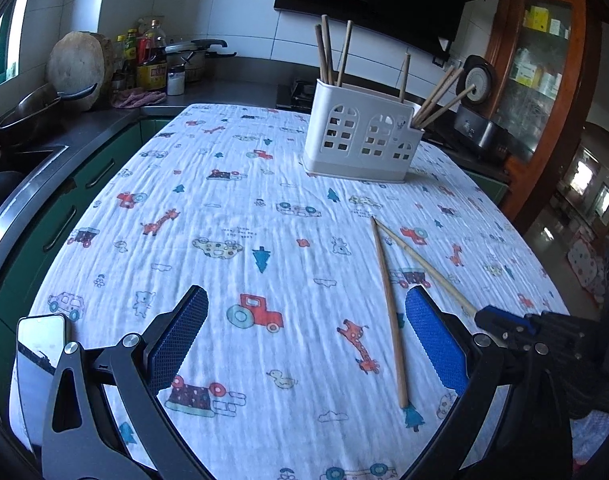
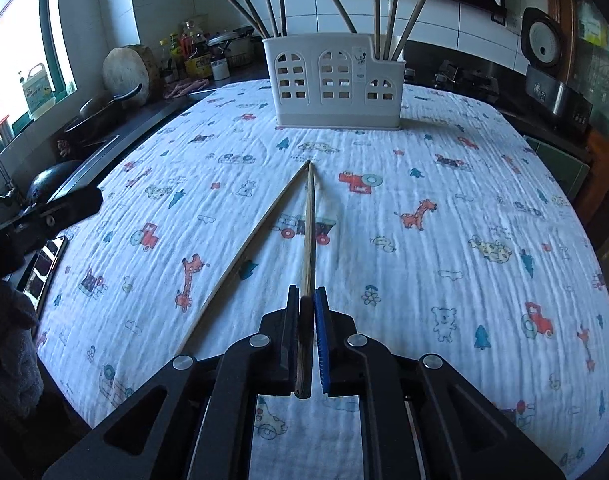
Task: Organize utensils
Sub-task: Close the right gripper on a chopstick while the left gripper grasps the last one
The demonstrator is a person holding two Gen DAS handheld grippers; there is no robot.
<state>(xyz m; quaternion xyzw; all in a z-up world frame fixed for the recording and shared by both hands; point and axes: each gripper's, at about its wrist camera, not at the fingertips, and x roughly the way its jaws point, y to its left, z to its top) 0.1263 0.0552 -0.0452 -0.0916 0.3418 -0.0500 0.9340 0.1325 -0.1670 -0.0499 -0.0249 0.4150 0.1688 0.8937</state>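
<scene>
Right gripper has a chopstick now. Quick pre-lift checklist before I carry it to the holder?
1. Right gripper shut on held chopstick: ok.
2. Grip sits near one end, long overhang forward: not ok for steadiness, lift slowly.
3. Second chopstick meets the held one at the far tips; touching or not: cannot tell.
4. Left gripper open, off to the side: ok.
5. White holder upright: ok.
6. Free space in a holder compartment: cannot tell.

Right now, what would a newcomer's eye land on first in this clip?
Probably the right gripper, shut on a chopstick pointing toward the white holder at the table's far end, already stocked with chopsticks. A second chopstick lies loose on the cartoon-print cloth, while the left gripper hangs open above it.
</scene>
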